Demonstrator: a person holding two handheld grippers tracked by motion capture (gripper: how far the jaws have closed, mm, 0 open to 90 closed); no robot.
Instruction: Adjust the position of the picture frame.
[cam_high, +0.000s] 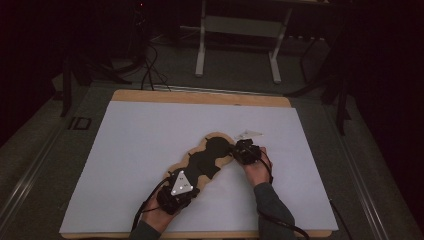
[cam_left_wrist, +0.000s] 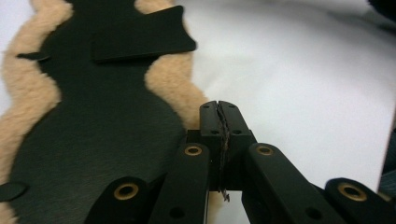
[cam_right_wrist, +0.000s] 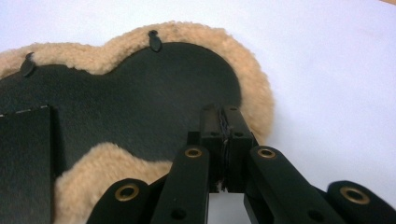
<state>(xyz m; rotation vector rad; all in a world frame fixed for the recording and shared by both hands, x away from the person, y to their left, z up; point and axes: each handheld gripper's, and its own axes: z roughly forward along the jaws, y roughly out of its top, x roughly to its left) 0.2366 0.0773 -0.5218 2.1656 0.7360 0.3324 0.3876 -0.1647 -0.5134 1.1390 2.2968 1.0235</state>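
Note:
A long wavy piece of black leather with a tan fleece border (cam_high: 210, 152) lies slantwise on the white sheet (cam_high: 150, 135). My left gripper (cam_high: 192, 176) sits at the piece's near, lower-left end. In the left gripper view its jaws (cam_left_wrist: 219, 109) are pressed together at the fleece edge (cam_left_wrist: 173, 79), beside the black surface (cam_left_wrist: 102, 121). My right gripper (cam_high: 235, 150) is at the far, rounded end. Its jaws (cam_right_wrist: 220, 114) are closed at the rim of the black leather (cam_right_wrist: 140, 93). I cannot tell whether either pinches the edge.
A black flap (cam_left_wrist: 140, 37) lies on the leather, and small black tabs (cam_right_wrist: 154, 41) poke out of the fleece. The sheet covers a wooden board (cam_high: 200, 96). Beyond it are a white table frame (cam_high: 240, 30) and cables (cam_high: 150, 65) on the dark floor.

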